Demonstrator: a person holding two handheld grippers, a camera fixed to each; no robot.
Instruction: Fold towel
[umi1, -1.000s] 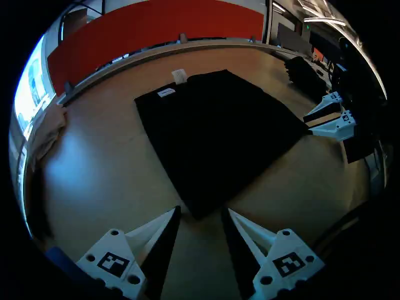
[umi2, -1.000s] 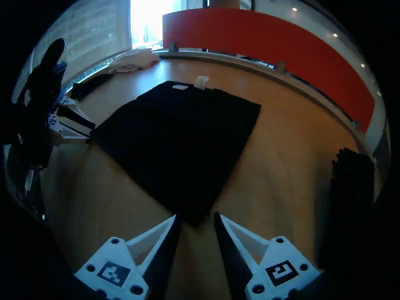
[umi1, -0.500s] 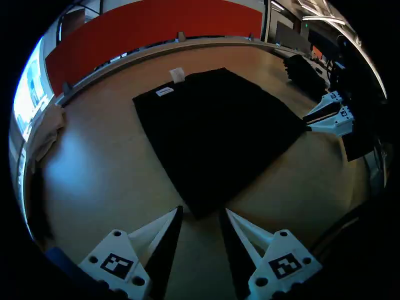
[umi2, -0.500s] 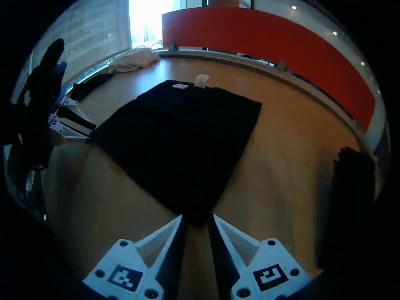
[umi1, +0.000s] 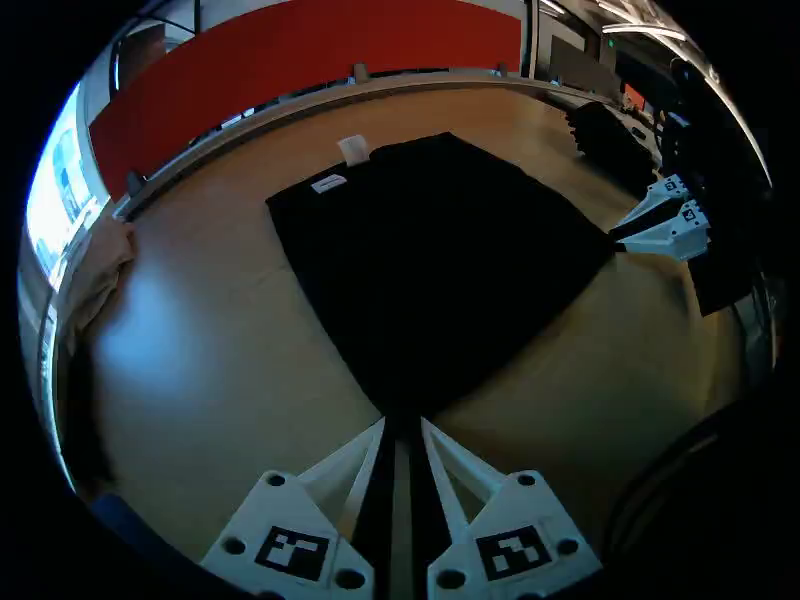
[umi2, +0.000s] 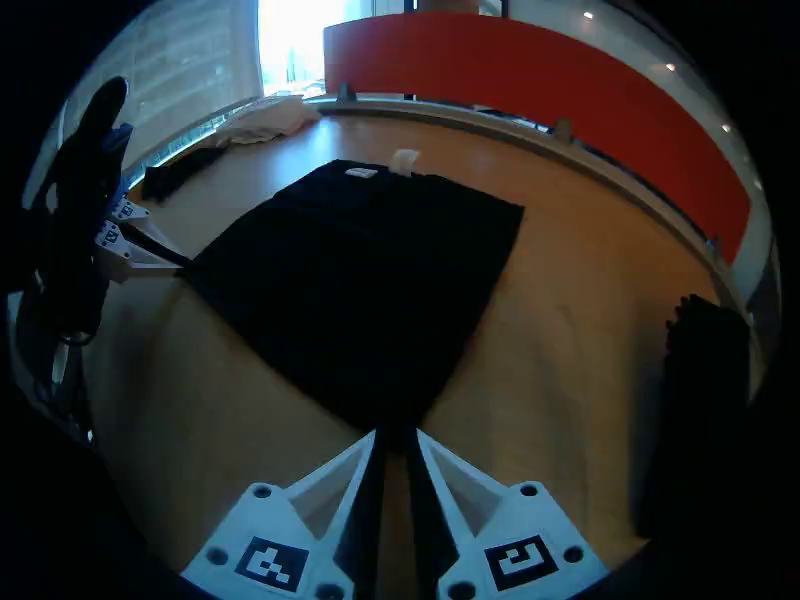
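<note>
— At the near edge of the table (umi1: 220, 340), what has changed?
— Both tongs have gone from wide to almost closed. I read the left gripper (umi1: 402, 440) and right gripper (umi2: 397, 445) each pinching a near corner of the black towel (umi1: 440, 250), which lies flat mid-table. I judge the corners ready to lift.
— Obstructions?
— A small white item (umi1: 353, 150) touches the towel's far edge. A dark stack (umi2: 705, 350) sits right, well apart.

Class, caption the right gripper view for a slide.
Right gripper shut on the near corner of a black towel on a table; left gripper at another corner.
</note>
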